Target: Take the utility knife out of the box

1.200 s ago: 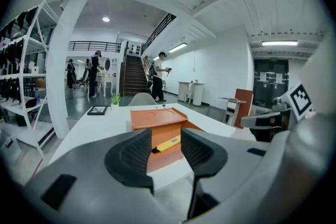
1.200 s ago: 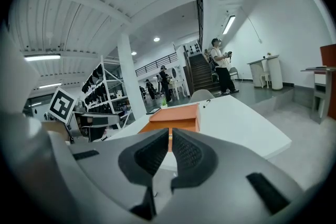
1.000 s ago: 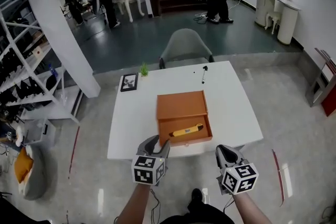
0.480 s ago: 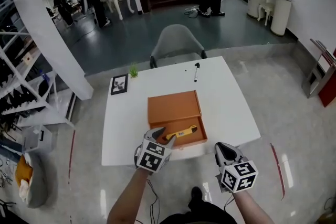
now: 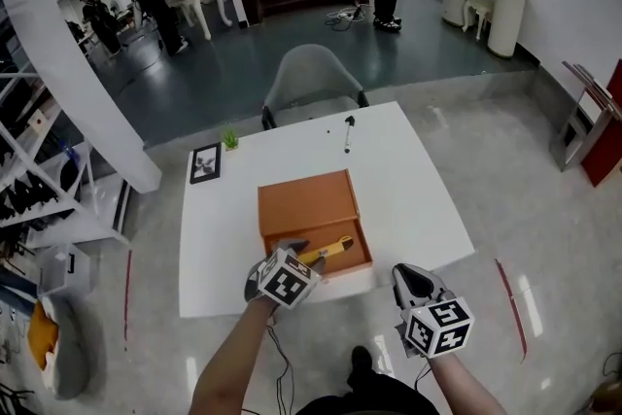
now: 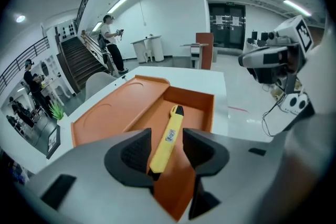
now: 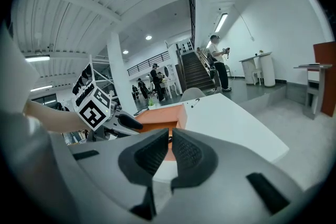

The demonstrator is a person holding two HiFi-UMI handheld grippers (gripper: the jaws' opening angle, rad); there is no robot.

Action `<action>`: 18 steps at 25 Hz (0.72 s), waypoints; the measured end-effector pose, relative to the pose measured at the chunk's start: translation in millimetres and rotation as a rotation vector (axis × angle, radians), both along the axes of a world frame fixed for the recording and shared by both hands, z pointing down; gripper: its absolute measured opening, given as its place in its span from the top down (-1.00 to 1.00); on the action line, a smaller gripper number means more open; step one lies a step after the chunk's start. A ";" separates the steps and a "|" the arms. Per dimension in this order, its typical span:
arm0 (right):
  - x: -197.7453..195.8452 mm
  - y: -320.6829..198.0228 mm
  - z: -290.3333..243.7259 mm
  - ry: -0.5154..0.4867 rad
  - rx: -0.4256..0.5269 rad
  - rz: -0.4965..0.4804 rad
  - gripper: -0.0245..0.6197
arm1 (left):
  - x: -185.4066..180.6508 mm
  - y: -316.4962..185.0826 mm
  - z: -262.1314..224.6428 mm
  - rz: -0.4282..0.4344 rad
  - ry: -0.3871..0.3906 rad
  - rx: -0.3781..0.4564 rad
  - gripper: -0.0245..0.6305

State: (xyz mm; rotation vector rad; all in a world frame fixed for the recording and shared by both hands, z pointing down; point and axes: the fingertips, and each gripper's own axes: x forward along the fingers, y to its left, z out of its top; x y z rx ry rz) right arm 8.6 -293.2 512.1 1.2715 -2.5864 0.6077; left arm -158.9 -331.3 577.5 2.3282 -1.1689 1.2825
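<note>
An orange box lies open on the white table, its lid folded away from me. The yellow utility knife rests flat in the tray, black tip pointing away in the left gripper view, knife. My left gripper tilts down over the box's near edge. Its jaws have just been opening and now stand open, left gripper, with the knife's near end in the gap, not pressed. My right gripper hangs off the table's front right corner, shut and empty, right gripper.
A black pen-like tool lies at the table's far side, a framed picture and a small plant at the far left. A grey chair stands behind the table. Several people stand far back in the room.
My left gripper has moved forward and down onto the box's near edge, rolling as it went, and its jaws now flank the knife's end. The right gripper has hardly shifted.
</note>
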 end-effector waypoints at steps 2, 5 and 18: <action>3.7 -0.6 1.7 0.003 -0.001 0.008 0.91 | 2.9 -0.8 7.2 0.036 -0.028 -0.024 0.39; 10.4 -1.8 3.2 0.006 -0.006 0.022 0.91 | 7.0 -3.4 14.1 0.083 -0.066 -0.054 0.38; 33.9 -6.2 11.5 0.008 -0.031 0.076 0.91 | 28.8 -17.5 41.3 0.220 -0.177 -0.137 0.38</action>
